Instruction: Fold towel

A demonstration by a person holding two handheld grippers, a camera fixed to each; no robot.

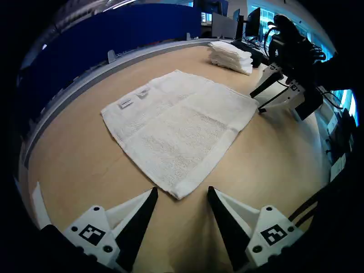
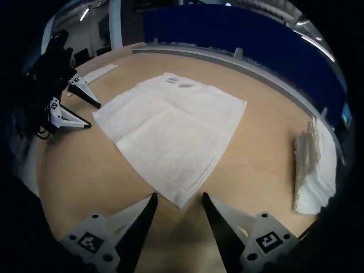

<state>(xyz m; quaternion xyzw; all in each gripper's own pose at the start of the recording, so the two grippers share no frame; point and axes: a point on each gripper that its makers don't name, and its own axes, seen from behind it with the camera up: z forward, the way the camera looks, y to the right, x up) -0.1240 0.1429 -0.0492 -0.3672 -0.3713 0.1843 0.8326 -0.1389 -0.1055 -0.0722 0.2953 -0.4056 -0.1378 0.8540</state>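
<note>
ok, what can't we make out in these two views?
- Tags on the towel: too small to make out, left gripper view.
- Stack of folded towels: far side cut by the edge, right gripper view; count unclear.
- Right gripper: everything behind its fingers is a dark blur, left gripper view.

White towel (image 2: 173,132) – spread flat on wooden tabletop (image 2: 91,168), near corner just short of the right gripper (image 2: 178,194), fingers apart. Left gripper (image 2: 94,116) – far side, fingers apart, tips near the towel's edge. Stack of folded towels (image 2: 316,168) – right. Blue partition (image 2: 255,36) behind.
</note>
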